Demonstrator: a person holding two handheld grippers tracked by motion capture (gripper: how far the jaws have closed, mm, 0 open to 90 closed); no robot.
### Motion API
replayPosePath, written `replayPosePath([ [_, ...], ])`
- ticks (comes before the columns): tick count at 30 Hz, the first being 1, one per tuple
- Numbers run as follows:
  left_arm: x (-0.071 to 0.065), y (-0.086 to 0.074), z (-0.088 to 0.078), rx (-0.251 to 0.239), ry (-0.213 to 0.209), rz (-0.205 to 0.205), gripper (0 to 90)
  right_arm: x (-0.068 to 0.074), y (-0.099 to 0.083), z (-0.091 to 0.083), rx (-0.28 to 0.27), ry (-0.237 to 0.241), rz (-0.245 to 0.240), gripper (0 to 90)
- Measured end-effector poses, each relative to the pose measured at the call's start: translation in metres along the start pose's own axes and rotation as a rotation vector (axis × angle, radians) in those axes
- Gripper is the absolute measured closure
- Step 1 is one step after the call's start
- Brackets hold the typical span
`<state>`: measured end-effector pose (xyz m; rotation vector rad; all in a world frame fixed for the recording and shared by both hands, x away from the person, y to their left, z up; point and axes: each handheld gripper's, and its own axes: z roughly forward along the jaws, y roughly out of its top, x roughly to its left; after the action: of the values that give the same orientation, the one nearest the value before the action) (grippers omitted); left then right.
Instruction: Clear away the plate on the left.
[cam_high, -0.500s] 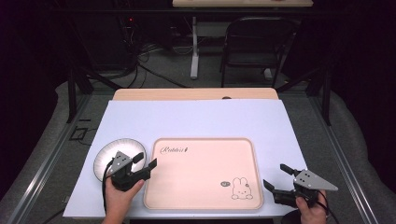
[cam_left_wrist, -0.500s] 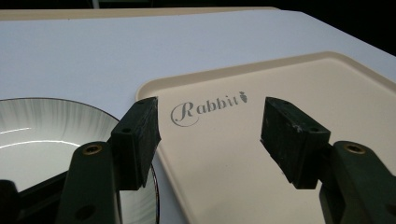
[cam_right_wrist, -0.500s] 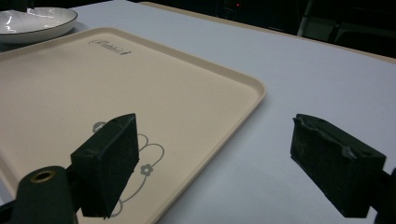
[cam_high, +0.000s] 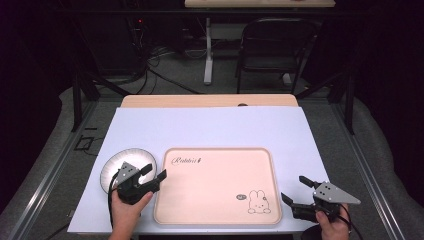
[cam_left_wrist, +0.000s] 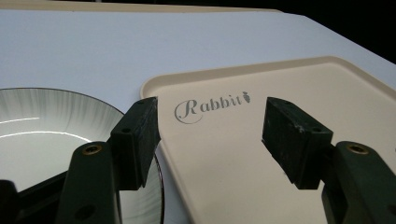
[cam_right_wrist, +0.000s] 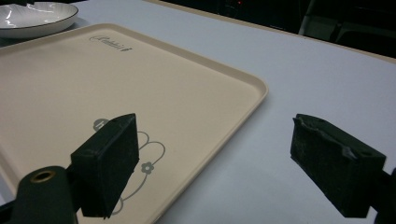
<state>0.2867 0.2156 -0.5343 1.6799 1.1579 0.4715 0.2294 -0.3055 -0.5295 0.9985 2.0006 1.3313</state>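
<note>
We look down on a wooden table (cam_high: 207, 100) covered by a pale lavender sheet (cam_high: 210, 127), set in a dim room whose edges fall into darkness. Beyond it, on a grey floor (cam_high: 175, 80), stand a black chair (cam_high: 272, 47) and the white leg of a second desk (cam_high: 208, 52), with dark cables (cam_high: 150, 62) trailing nearby. Metal rails (cam_high: 372, 170) run along both sides.

We see a matt beige plastic tray (cam_high: 218, 186), a glossy glazed plate (cam_high: 116, 164), and smooth white paper-like sheet (cam_high: 210, 127) covering the worktop.

A black chair (cam_high: 272, 47) stands behind the wooden table (cam_high: 210, 100).
</note>
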Motion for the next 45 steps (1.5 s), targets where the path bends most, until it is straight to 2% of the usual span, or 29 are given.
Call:
replayPosePath([
  [7,0.001,0.000,-0.001,-0.007,0.000,-0.005,36.1,0.000,0.000,0.000,0.002,0.002,-0.002,14.8],
  [13,0.004,0.001,-0.004,-0.013,0.008,-0.040,36.4,0.000,0.000,0.000,0.000,0.003,0.001,14.8],
  [16,0.006,0.002,-0.007,-0.019,0.014,-0.044,36.3,0.000,0.000,0.000,0.001,0.004,0.000,14.8],
  [26,0.022,0.005,-0.022,-0.045,0.066,-0.101,36.3,0.000,0.000,0.000,0.002,0.006,0.001,14.7],
  [41,0.036,0.008,-0.035,-0.053,0.100,-0.133,36.4,0.000,0.000,0.000,0.001,0.006,0.004,14.7],
  [45,0.043,0.011,-0.038,-0.051,0.117,-0.155,36.4,0.000,0.000,0.001,0.003,0.005,0.002,14.7],
])
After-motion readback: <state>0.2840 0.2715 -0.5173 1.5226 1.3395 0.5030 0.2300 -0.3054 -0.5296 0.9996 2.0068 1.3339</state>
